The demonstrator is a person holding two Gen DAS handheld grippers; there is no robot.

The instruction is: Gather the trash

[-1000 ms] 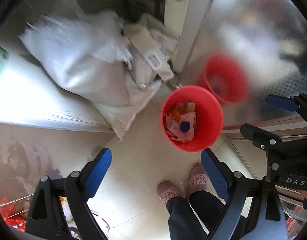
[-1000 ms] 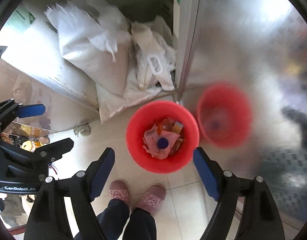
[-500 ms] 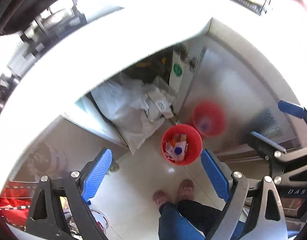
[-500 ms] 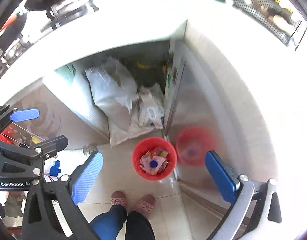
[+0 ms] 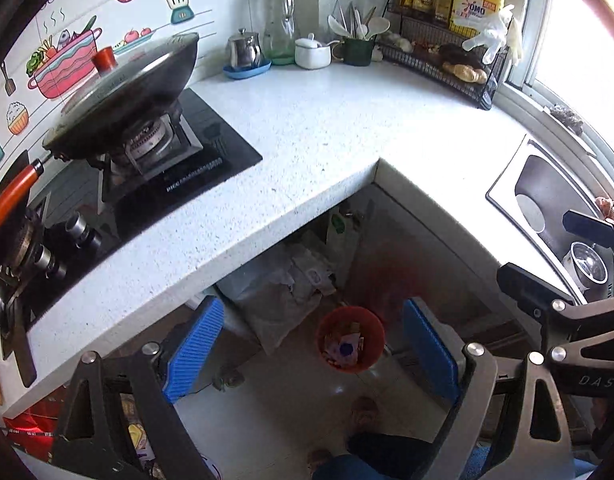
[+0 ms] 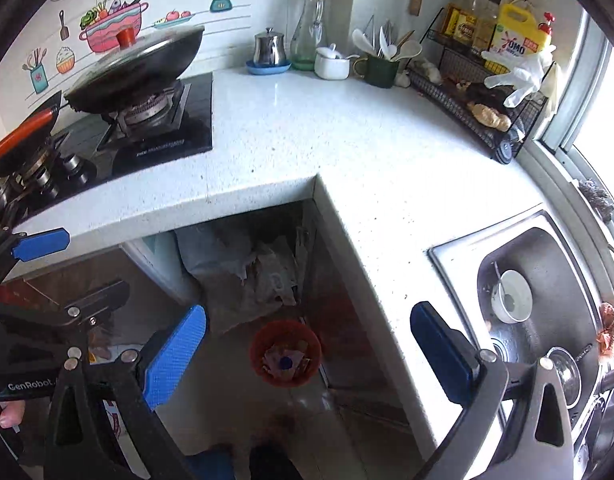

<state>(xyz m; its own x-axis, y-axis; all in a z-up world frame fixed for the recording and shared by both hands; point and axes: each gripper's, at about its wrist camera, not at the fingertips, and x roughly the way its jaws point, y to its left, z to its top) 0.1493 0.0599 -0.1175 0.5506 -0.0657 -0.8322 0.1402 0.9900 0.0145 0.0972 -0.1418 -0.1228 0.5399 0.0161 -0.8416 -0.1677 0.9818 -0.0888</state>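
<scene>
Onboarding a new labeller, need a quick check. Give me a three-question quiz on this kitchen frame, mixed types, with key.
1. True or false: both tools, left tool and right tool, are open and hold nothing.
2. Where is the red bin? A) on the counter B) on the floor by the open cabinet C) in the sink
3. Fill in: the white bowl lies in the ____.

Key: 1 true; 2 B; 3 sink.

A home kitchen. A white countertop (image 5: 327,128) holds a gas hob (image 5: 155,160) with a wok (image 5: 123,92). A steel sink (image 6: 547,280) sits beside it.
</scene>
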